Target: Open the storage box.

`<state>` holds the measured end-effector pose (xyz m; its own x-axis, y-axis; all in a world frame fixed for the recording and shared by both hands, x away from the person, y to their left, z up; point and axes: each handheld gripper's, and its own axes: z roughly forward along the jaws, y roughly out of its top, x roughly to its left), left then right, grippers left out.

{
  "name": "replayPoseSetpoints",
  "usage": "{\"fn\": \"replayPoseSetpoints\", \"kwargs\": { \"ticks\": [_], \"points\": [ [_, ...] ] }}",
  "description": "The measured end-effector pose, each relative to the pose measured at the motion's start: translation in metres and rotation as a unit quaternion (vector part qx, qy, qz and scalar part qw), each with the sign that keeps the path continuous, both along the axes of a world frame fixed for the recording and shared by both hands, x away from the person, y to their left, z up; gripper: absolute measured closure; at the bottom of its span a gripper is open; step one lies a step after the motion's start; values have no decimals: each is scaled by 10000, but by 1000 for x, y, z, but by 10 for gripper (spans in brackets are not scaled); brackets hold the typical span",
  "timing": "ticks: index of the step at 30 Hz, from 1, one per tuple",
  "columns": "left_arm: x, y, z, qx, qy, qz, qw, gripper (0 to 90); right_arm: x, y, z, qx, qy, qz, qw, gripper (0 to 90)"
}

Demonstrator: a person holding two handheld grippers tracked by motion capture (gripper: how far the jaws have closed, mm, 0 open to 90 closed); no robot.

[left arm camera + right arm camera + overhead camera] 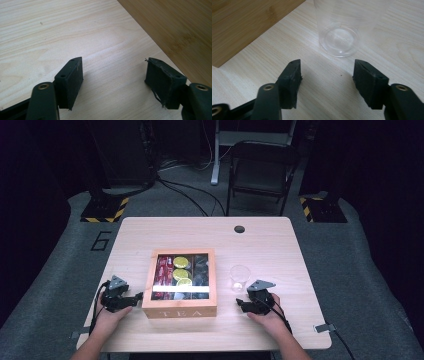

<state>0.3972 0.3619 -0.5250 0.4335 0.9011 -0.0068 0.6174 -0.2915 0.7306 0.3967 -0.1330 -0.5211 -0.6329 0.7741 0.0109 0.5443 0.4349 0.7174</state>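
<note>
A wooden tea box (180,284) marked TEA sits at the table's middle front, its clear lid closed over red and yellow packets. A clear plastic cup (240,277) stands upright just right of it. My left gripper (134,298) rests on the table at the box's left side, open and empty; the left gripper view has the box's wall (175,30) just beyond the right jaw. My right gripper (241,305) lies open on the table a little in front of the cup (338,37), with the box's corner (244,25) to its left.
The light wood table (270,245) has a round cable hole (239,229) at the back. A black folding chair (262,170) stands on the floor behind it. Bare tabletop lies behind the box and to the right of the cup.
</note>
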Motion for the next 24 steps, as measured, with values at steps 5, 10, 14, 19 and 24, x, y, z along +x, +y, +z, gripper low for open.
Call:
{"fn": "replayPoseSetpoints", "kwargs": {
  "ticks": [5, 10, 14, 19, 24],
  "points": [
    [0, 0, 2, 47, 66, 2, 10000, 347, -2, 2, 5, 85, 58, 109, 9999, 489],
    [0, 0, 3, 47, 102, 4, 9999, 356, -9, 10, 14, 72, -143, 319, 9994, 611],
    [1, 0, 2, -6, 45, 30, 10000, 358, -16, 14, 23, 103, -148, 481, 9987, 692],
    [0, 0, 2, 44, 75, 7, 10000, 359, -22, 17, 33, 337, -234, 702, 9967, 754],
    [1, 0, 2, 17, 43, 14, 10000, 362, -30, 23, 41, 444, -297, 897, 9945, 837]
  ]
}}
